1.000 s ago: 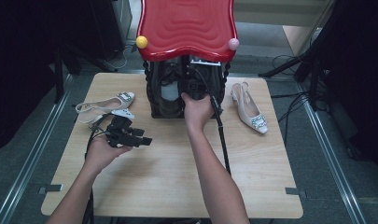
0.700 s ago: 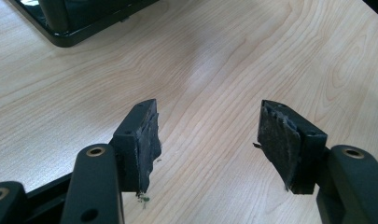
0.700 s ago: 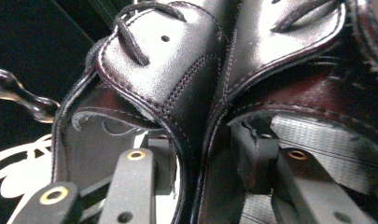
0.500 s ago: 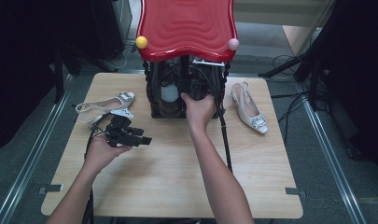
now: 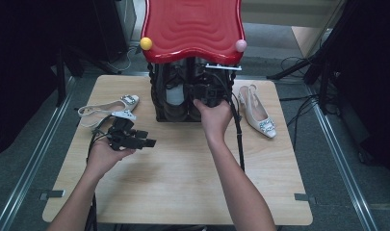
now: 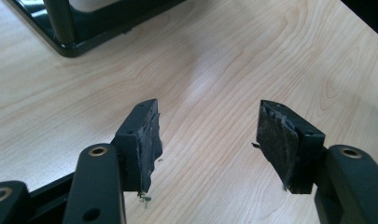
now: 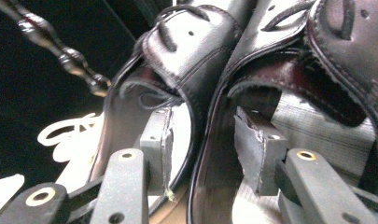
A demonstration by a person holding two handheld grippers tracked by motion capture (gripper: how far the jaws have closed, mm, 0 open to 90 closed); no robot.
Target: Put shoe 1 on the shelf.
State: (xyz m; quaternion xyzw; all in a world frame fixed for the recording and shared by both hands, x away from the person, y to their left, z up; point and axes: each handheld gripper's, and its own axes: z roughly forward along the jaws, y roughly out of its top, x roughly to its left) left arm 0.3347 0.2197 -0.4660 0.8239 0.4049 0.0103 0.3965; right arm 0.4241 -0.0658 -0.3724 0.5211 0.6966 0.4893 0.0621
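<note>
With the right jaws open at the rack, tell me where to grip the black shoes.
Grip the black shoes by their two adjoining inner walls, coming straight in from the rack's open front: one jaw of the right gripper already sits inside each shoe, the walls between.

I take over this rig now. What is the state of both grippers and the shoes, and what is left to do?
Left gripper: open, empty, low over the table, left of the rack.
Right gripper: inside the rack, one jaw in each of the two black shoes, their adjoining walls between the jaws. The jaws have just been opening and do not press on them.
Done: black pair stands in the rack.
Left: likely the two pale shoes, one left of the rack, one right.
</note>
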